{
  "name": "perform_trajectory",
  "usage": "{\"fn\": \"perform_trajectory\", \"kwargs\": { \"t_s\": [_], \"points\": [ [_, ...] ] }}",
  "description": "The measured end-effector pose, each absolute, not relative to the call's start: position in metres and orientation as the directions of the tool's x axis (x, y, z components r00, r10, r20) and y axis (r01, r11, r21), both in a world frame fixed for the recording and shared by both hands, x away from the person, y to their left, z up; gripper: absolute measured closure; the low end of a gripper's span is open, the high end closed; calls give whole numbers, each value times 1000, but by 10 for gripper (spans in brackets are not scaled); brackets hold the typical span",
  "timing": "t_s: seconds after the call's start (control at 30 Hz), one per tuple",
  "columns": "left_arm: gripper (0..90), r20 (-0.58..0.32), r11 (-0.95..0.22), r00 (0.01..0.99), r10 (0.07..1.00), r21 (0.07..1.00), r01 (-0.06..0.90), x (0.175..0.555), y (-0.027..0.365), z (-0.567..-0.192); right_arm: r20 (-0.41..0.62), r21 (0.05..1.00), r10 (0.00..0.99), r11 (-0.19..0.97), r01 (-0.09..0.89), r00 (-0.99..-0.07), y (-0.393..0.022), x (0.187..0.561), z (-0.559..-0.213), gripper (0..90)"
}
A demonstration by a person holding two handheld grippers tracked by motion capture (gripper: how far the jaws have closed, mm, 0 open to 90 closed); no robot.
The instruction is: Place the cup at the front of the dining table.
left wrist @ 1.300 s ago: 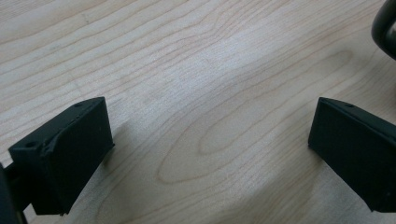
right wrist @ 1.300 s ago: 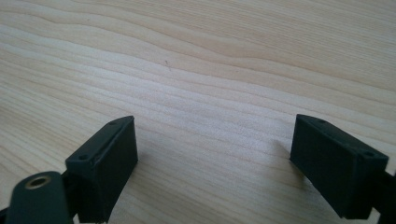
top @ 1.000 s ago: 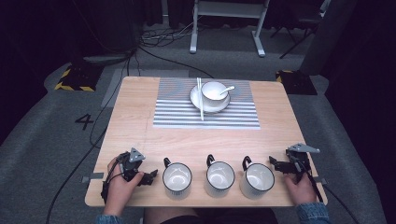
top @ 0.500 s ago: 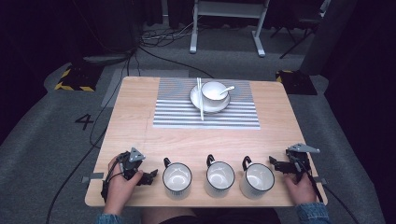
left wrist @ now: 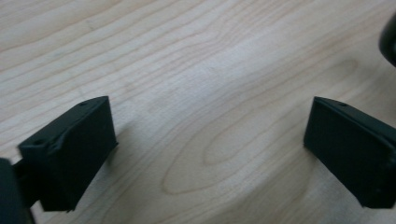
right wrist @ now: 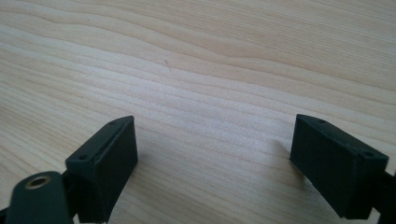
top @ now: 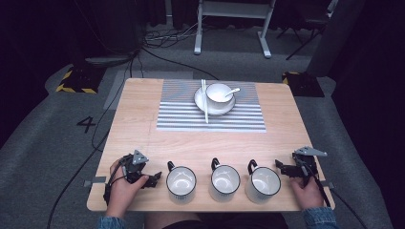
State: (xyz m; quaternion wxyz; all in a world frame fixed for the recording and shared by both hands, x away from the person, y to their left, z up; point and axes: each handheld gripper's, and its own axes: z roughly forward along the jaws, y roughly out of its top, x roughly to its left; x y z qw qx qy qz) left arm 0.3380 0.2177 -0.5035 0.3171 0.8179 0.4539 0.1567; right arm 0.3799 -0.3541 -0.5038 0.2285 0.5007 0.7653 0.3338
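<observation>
Nearest, resting on the wooden bench (top: pixel 143 129): left hand-held gripper (top: pixel 154 179), jaws apart with bare wood between, just been closing a little; right hand-held gripper (top: pixel 282 168), jaws wide apart, holding nothing. Between them, three white mugs (top: pixel 224 180) in a row. Farther back, on a striped mat (top: pixel 176 114): bowl (top: pixel 218 94) on saucer, chopsticks (top: pixel 205 102) alongside.

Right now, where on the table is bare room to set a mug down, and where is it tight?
Free: the wood strip between the striped mat and the row of three mugs, and the table margins left and right of the mat. Crowded: the near edge, where the mugs stand between the left gripper and right gripper; the mat's far middle holds bowl, plate and chopsticks.
</observation>
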Motion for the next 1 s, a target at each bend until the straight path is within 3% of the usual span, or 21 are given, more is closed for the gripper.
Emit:
{"fn": "perform_trajectory", "kwargs": {
  "t_s": [0.23,0.53,1.0],
  "points": [
    [181,-71,-312,498,864,701,642,338,222,-502,-15,740,919,276,614,-394,-354,380,-504,150],
    [158,-131,-243,454,881,698,674,329,225,-482,-15,740,919,275,614,-394,-354,380,-504,150],
    [159,-74,-278,455,888,701,657,297,222,-441,-15,740,919,275,614,-394,-354,380,-504,150]
  ]
}}
